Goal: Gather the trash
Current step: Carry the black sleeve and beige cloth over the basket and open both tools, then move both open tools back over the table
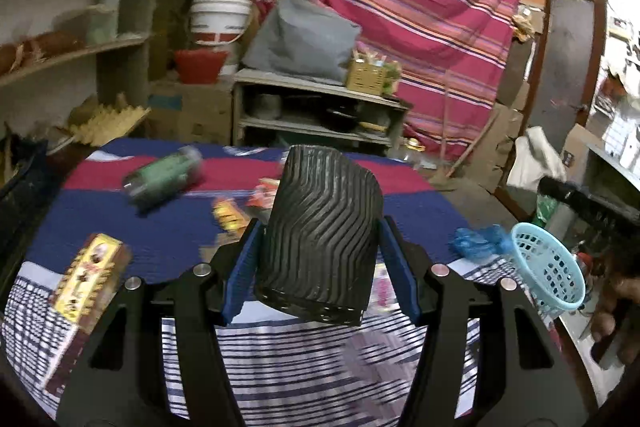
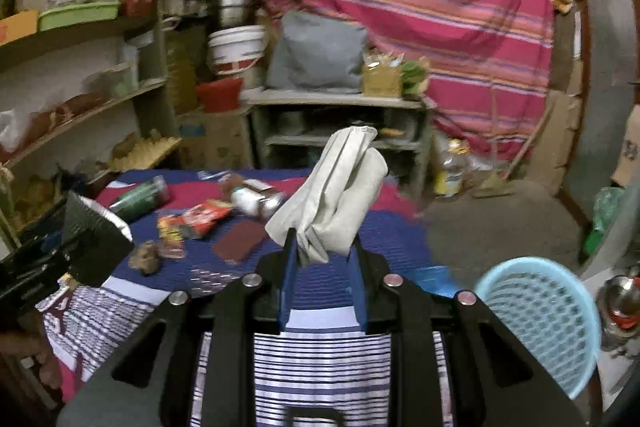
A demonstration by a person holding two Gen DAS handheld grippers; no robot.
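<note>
My left gripper [image 1: 320, 251] is shut on a black ribbed cup [image 1: 320, 239] and holds it upright above the cloth-covered table [image 1: 120, 223]; the cup also shows at the left of the right wrist view [image 2: 94, 235]. My right gripper [image 2: 324, 251] is shut on a crumpled grey-white bag [image 2: 340, 195], lifted above the table. A light blue plastic basket [image 2: 548, 319] stands at the table's right edge, also seen in the left wrist view [image 1: 550, 267]. On the table lie a green bottle [image 1: 164, 177], a yellow box [image 1: 88, 279], snack wrappers [image 2: 196, 221] and a blue plastic scrap [image 1: 476, 241].
A brown flat packet [image 2: 240, 239], a brown lump [image 2: 146, 257] and a silver-white bottle [image 2: 256, 201] lie mid-table. Shelves [image 2: 80, 75] stand at left, a low shelf unit [image 2: 340, 123] and striped curtain [image 2: 420, 7] behind. Bare floor [image 2: 500, 223] lies to the right.
</note>
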